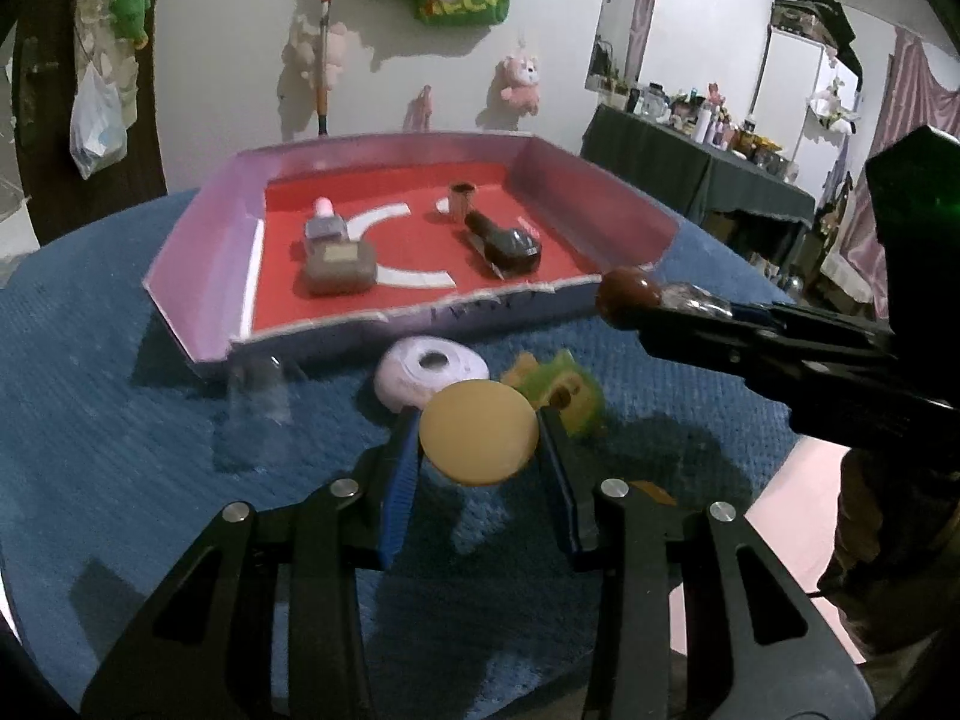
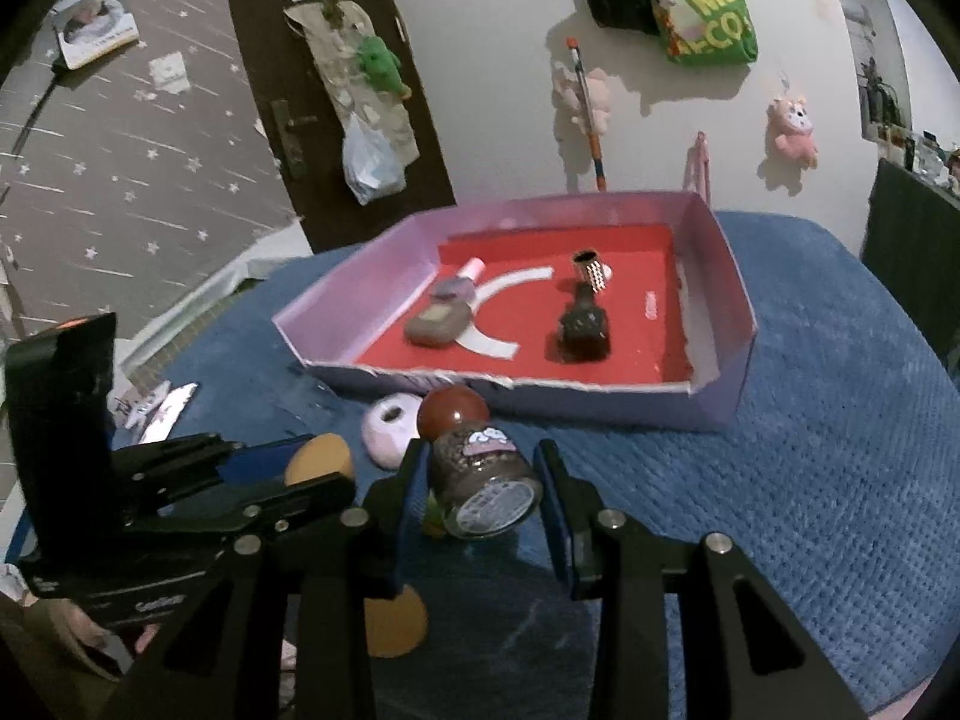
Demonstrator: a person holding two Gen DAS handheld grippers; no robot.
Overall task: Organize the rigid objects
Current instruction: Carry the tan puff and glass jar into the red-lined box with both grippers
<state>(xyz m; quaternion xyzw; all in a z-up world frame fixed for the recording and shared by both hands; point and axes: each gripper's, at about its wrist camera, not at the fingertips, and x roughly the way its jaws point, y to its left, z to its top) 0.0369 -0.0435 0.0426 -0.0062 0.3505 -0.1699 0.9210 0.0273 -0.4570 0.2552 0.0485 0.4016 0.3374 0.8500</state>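
In the left wrist view my left gripper (image 1: 480, 450) is shut on a tan round disc (image 1: 478, 432), held a little above the blue cloth. My right gripper (image 2: 483, 480) is shut on a small glass jar (image 2: 486, 474) with a red-brown ball cap (image 2: 451, 412) and dark contents, the cap pointing toward the tray. The pink-walled tray (image 1: 420, 319) with a red floor lies just beyond both grippers. From the left wrist, the right gripper (image 1: 678, 307) with the jar's cap (image 1: 630, 294) hovers at the tray's near right corner. The right wrist shows the left gripper (image 2: 312, 471) with its disc (image 2: 318, 455) at the left.
The tray holds a grey-brown flat case (image 1: 339, 269), a small pink-capped bottle (image 1: 327, 222), a dark bottle (image 1: 504, 240) and a metallic cylinder (image 1: 462, 197). A white ring-shaped object (image 1: 429, 371), a green-yellow toy (image 1: 564, 391), a clear cup (image 1: 258, 396) and an orange disc (image 2: 393, 624) lie on the cloth.
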